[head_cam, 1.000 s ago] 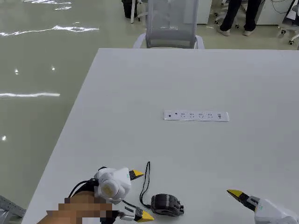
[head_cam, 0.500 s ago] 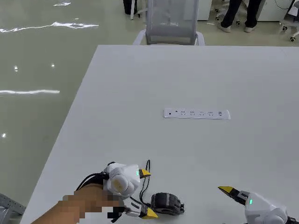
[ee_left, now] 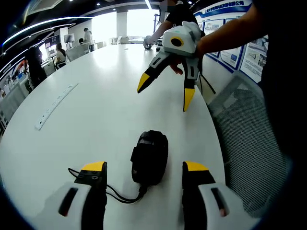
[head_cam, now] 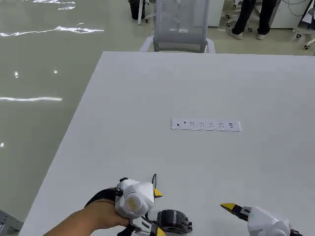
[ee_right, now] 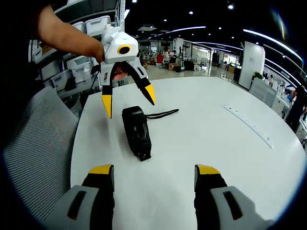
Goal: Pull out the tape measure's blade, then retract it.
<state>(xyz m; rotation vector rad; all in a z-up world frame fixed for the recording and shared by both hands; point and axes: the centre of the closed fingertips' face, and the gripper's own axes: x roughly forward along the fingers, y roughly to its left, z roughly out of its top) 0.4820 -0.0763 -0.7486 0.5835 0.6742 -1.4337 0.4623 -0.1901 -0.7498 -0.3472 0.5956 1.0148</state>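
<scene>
The black tape measure point(head_cam: 173, 221) lies on its side on the white desk point(head_cam: 147, 98), its blade not drawn out and its thin black cord point(ee_right: 160, 114) trailing from one end. The left tongs point(head_cam: 158, 212) stand wide at that corded end, one yellow tip to each side of the tape measure and neither touching it. The right tongs point(ee_left: 164, 92) are wide as well, empty, pointing at the tape measure's opposite end from a clear gap away, and a white power strip point(head_cam: 205, 125) lies well beyond the tape measure.
</scene>
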